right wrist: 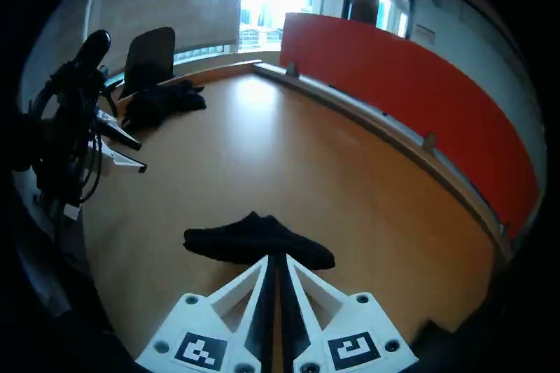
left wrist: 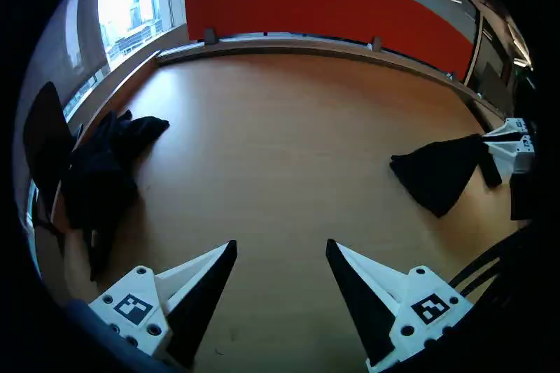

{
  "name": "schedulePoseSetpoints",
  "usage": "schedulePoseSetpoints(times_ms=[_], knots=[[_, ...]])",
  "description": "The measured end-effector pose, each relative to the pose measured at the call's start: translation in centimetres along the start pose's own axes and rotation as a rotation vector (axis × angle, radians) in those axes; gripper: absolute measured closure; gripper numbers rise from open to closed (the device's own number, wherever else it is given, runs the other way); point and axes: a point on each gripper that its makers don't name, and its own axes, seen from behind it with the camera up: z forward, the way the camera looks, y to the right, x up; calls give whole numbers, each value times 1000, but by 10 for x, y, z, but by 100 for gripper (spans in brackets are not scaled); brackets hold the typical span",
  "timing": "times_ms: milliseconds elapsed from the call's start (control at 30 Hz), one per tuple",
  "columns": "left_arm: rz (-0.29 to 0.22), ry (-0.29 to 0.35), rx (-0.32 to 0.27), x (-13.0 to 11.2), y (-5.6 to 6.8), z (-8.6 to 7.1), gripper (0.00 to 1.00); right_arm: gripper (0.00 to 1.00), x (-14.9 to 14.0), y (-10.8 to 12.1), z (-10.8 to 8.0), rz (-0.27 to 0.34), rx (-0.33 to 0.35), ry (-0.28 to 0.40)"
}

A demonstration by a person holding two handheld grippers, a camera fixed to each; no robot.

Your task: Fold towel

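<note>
On the wooden table (left wrist: 280, 135), close to its near edge, the black towel (right wrist: 255, 240) lies bunched in a low, uneven mound rather than a flat, squared shape. By that look, no neat fold is finished yet, and the spreading and folding are still to do. The right gripper (right wrist: 278, 257) has its fingers drawn nearly together on the towel's near edge, seemingly pinching it. The left gripper (left wrist: 280, 247) is spread wide over bare wood, holding nothing. A separate heap of dark cloth (left wrist: 105, 163) sits well apart at the far corner, beside a chair (right wrist: 150, 54) and below the red partition (left wrist: 315, 2).
</note>
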Motion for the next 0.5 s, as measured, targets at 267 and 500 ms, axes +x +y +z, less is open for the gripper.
schedulePoseSetpoints(times_ms=[267,500], knots=[[1,8,1,3,0,-2,6,96,43,9,-11,-1,-18,79],[3,13,-3,5,2,-2,6,96,52,16,-18,9,-32,95]])
